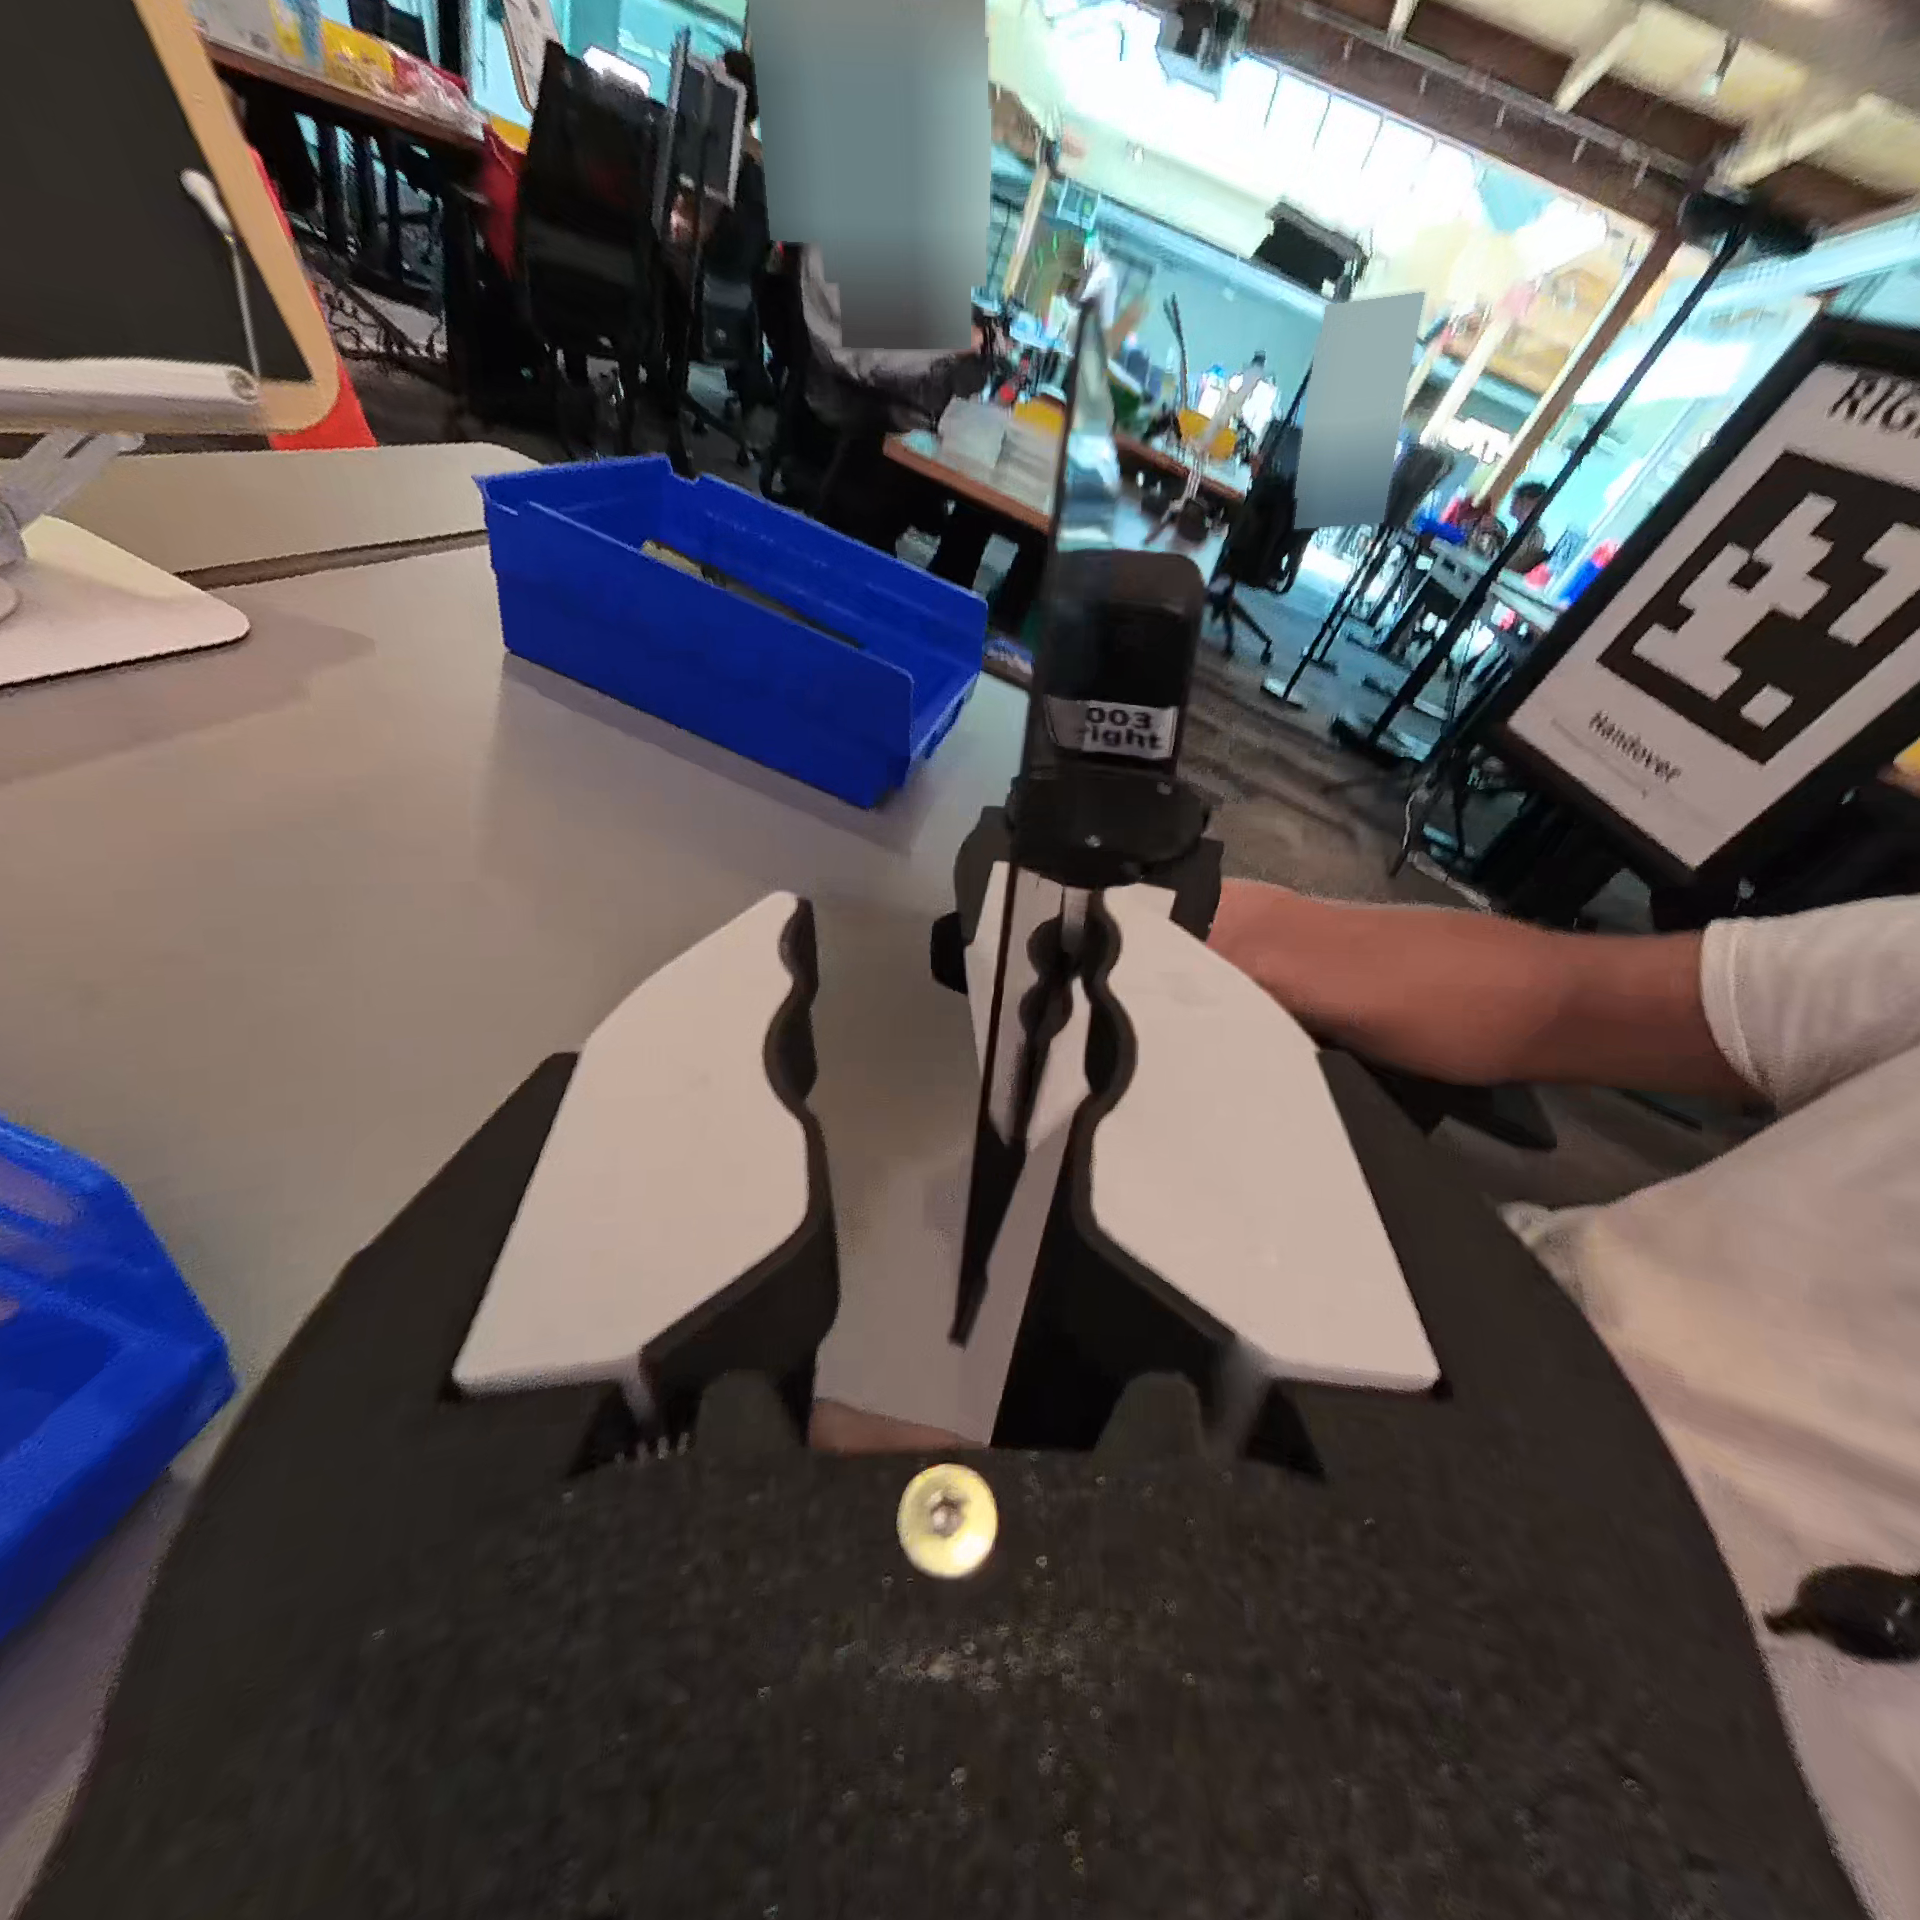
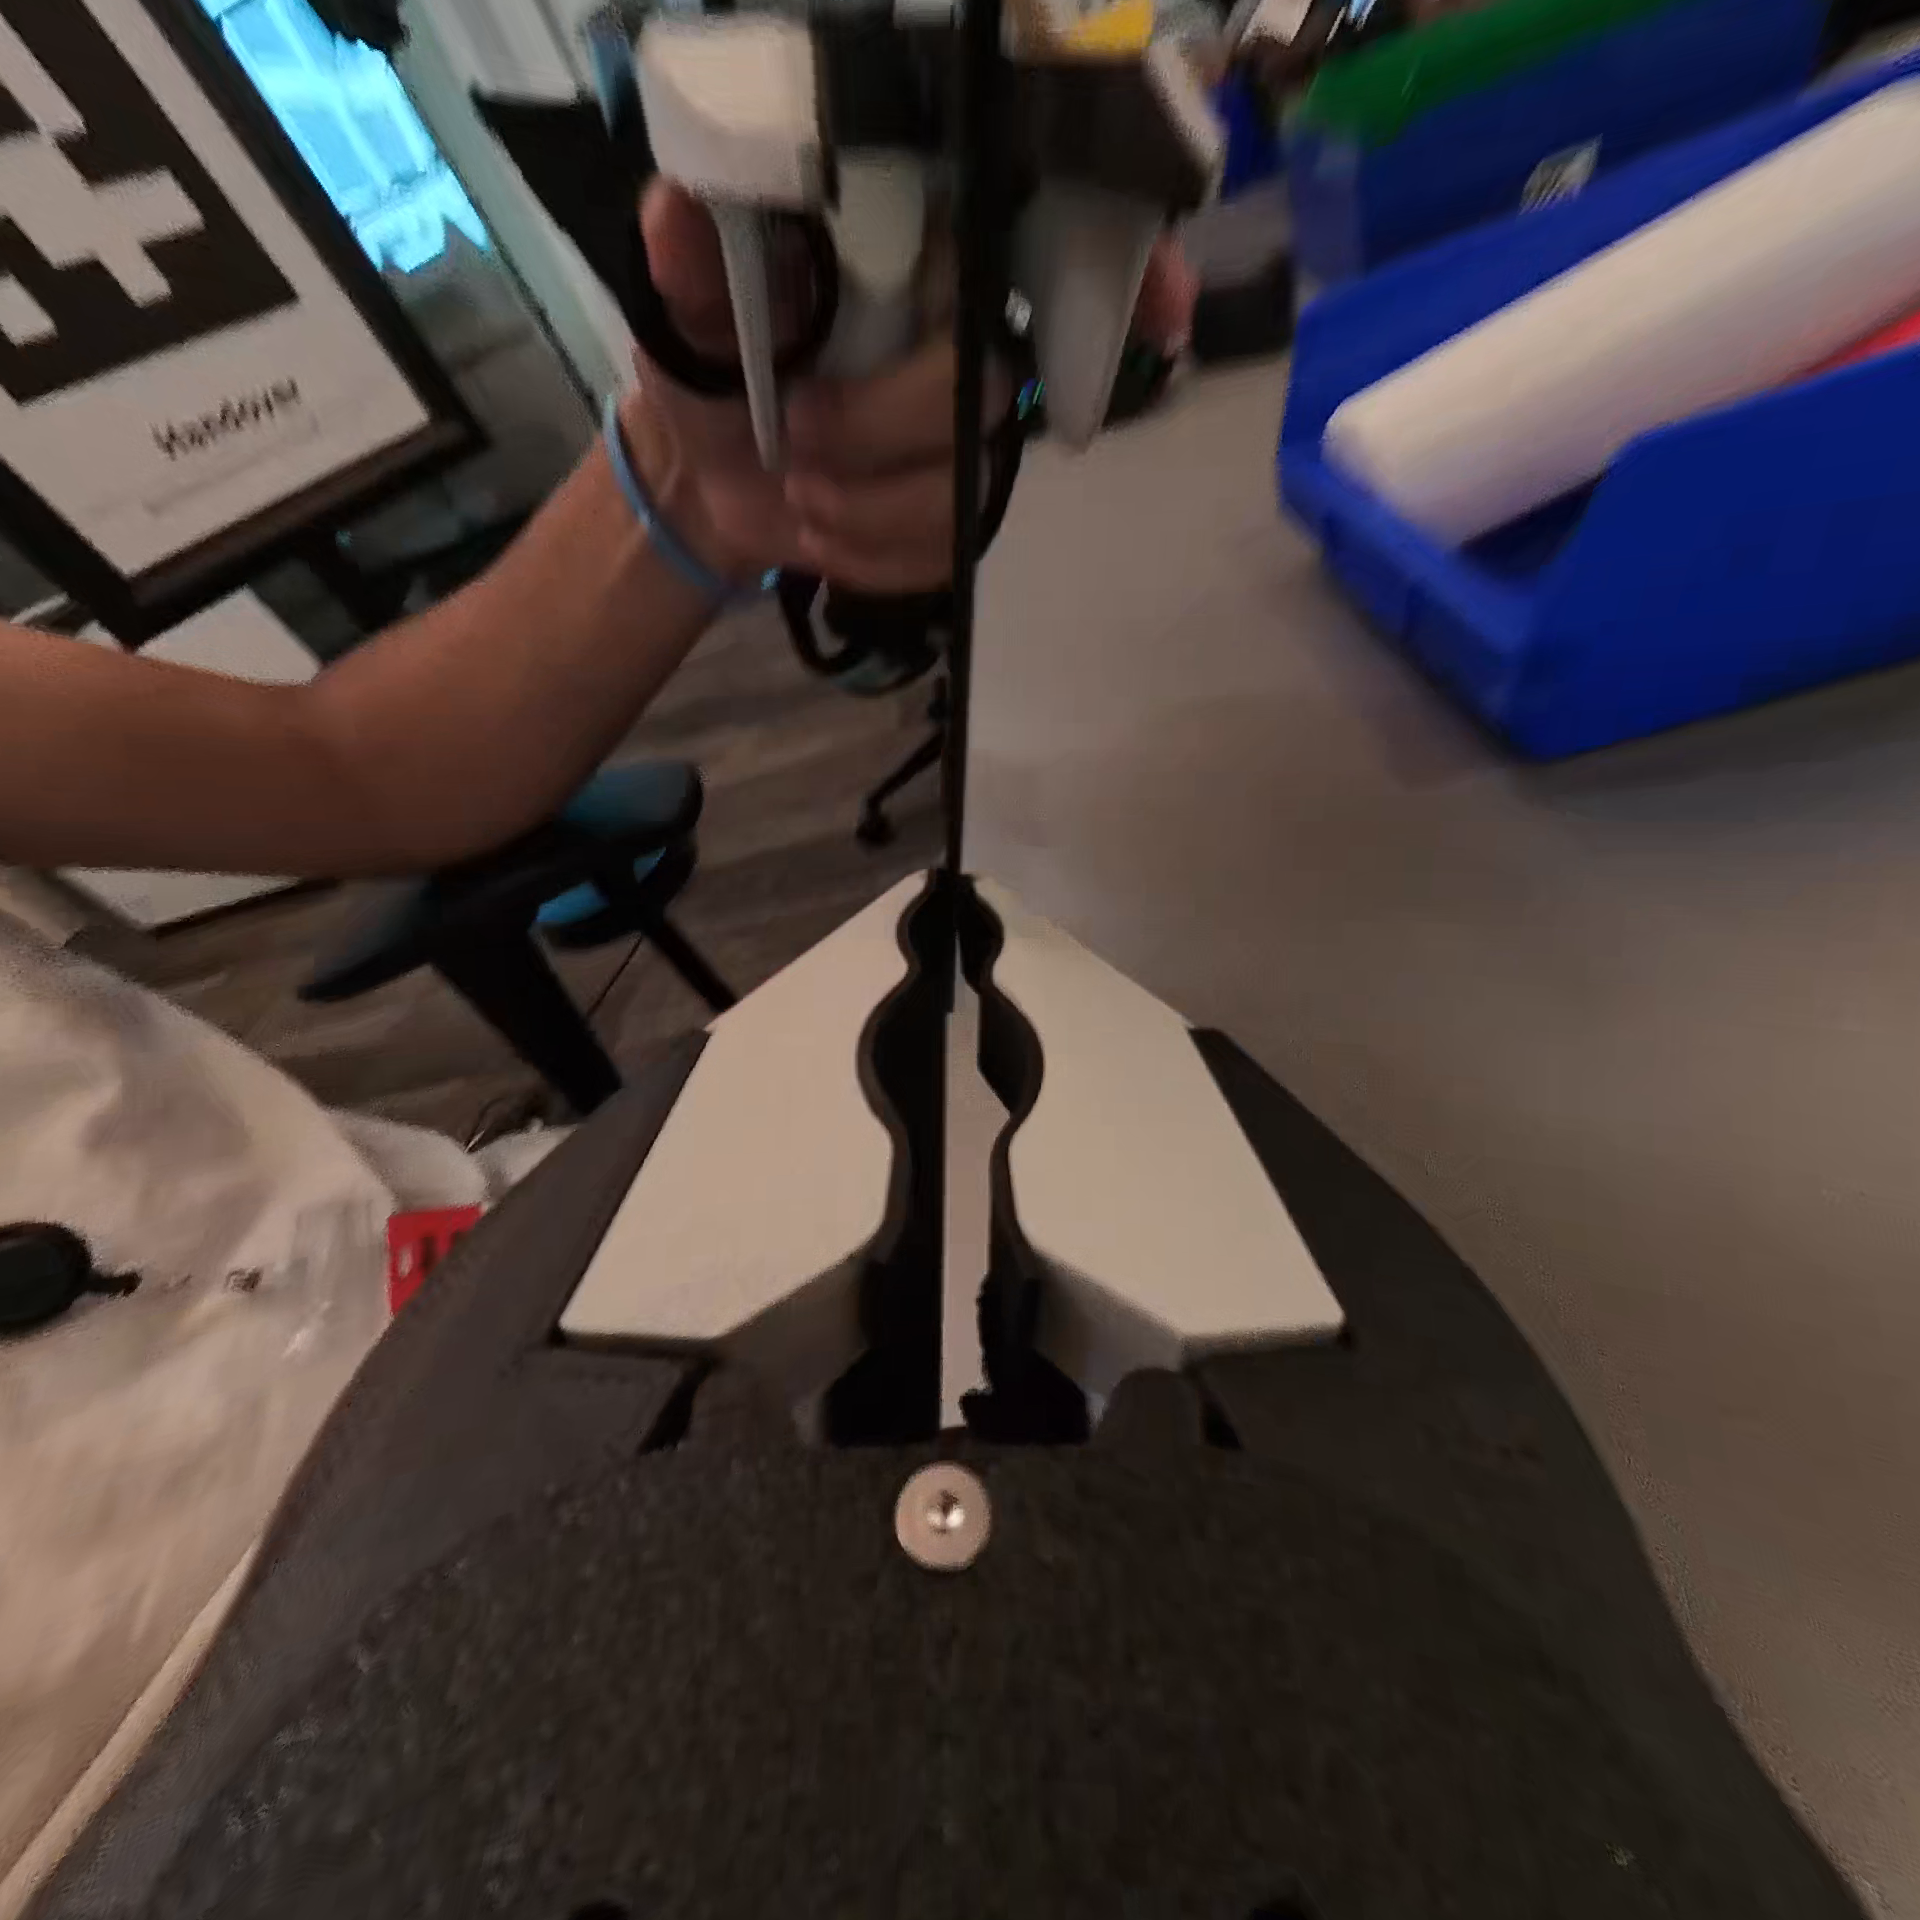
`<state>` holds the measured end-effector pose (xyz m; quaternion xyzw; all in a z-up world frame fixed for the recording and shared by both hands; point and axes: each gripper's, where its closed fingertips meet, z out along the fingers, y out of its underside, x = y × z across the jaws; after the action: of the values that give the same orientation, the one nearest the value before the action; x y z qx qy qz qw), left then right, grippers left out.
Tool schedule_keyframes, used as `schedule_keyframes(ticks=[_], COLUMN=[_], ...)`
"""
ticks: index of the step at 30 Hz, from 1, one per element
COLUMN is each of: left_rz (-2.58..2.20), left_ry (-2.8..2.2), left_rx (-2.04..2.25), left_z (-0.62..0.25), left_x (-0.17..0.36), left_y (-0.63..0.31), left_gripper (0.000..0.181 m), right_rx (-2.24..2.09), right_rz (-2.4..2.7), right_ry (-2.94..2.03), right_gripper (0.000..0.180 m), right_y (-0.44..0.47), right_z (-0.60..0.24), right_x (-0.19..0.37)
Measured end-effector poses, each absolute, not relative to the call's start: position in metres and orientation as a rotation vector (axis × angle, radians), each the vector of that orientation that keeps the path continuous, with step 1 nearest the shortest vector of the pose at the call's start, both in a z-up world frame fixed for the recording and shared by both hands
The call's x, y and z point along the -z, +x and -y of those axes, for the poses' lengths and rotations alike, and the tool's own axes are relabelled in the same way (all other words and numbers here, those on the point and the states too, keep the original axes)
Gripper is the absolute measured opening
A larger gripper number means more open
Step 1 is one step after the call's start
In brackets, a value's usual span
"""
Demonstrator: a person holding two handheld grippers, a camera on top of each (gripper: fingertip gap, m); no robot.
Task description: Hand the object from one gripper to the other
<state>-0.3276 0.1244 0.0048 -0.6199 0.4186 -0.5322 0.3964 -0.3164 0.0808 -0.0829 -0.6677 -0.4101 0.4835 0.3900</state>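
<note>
A thin flat black sheet [image 1: 1013,1039] stands on edge above the grey table [image 1: 312,935]. My right gripper [image 2: 951,883] is shut on its lower end, and the sheet [image 2: 964,623] runs straight away from it. In the left wrist view the right gripper [image 1: 1055,987] faces me, with the sheet rising past it. My left gripper [image 1: 951,914] is open. The sheet lies between its two white fingers [image 1: 675,1122], close to the right-hand one, and I cannot tell if it touches. The left gripper [image 2: 925,343] shows blurred in the right wrist view, one finger on each side of the sheet.
A blue bin [image 1: 727,623] stands on the table behind, another [image 1: 83,1351] at the left edge. Blue bins [image 2: 1662,582] hold a white roll [image 2: 1621,343]. A monitor stand [image 1: 104,603] is far left. A framed marker board [image 1: 1766,603] stands right. A person's forearms [image 1: 1455,987] hold the grippers. About 10 cm separates my left fingertips from my right.
</note>
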Motion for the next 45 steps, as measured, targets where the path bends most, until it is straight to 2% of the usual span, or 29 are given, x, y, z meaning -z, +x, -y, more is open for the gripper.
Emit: schedule_keyframes(ticks=[3, 7, 8, 10, 17, 21, 26, 29, 34, 39, 40, 41, 45], left_rz=[-1.167, -1.211, -1.222, -1.286, -1.191, -0.935, -0.383, -0.283, -0.469, -0.593, -0.585, -0.59, -0.619], left_ry=[-1.58, -1.585, -1.577, -1.542, -1.53, -1.551, -1.591, -1.563, -1.508, -1.492, -1.492, -1.495, -1.527], left_rx=[1.31, 1.29, 1.32, 1.439, 1.473, 1.49, 1.357, 1.245, 1.197, 1.161, 1.182, 1.209, 1.259], left_z=[-0.113, -0.109, -0.106, -0.092, -0.1, -0.133, -0.202, -0.213, -0.185, -0.153, -0.149, -0.144, -0.138], left_x=[0.0, 0.004, 0.003, 0.0, -0.007, -0.02, -0.028, -0.025, -0.019, -0.015, -0.016, -0.016, -0.014], left_y=[-0.327, -0.325, -0.325, -0.327, -0.327, -0.342, -0.397, -0.408, -0.356, -0.31, -0.305, -0.299, -0.293], left_gripper=[0.052, 0.049, 0.043, 0.003, 0.001, 0.001, 0.001, 0.002, 0.001, 0.001, 0.001, 0.001, 0.003], right_rx=[-1.226, -1.231, -1.241, -1.253, -1.274, -1.181, -0.571, -0.282, -0.281, -0.238, -0.241, -0.231, -0.208], right_rz=[1.176, 1.321, 1.343, 1.337, 1.219, 1.138, 1.101, 0.946, 0.722, 0.681, 0.687, 0.694, 0.758], right_ry=[-1.774, -1.793, -1.793, -1.812, -1.746, -1.645, -1.576, -1.548, -1.573, -1.581, -1.58, -1.578, -1.614], right_gripper=[0.003, 0.005, 0.005, 0.004, 0.007, 0.045, 0.094, 0.095, 0.103, 0.108, 0.104, 0.091, 0.088], right_y=[-0.333, -0.345, -0.346, -0.345, -0.336, -0.331, -0.32, -0.322, -0.326, -0.307, -0.306, -0.305, -0.3], right_z=[-0.063, -0.041, -0.036, -0.036, -0.052, -0.069, -0.114, -0.134, -0.145, -0.152, -0.151, -0.15, -0.153], right_x=[0.105, 0.12, 0.121, 0.123, 0.116, 0.108, 0.124, 0.106, 0.071, 0.065, 0.066, 0.066, 0.072])
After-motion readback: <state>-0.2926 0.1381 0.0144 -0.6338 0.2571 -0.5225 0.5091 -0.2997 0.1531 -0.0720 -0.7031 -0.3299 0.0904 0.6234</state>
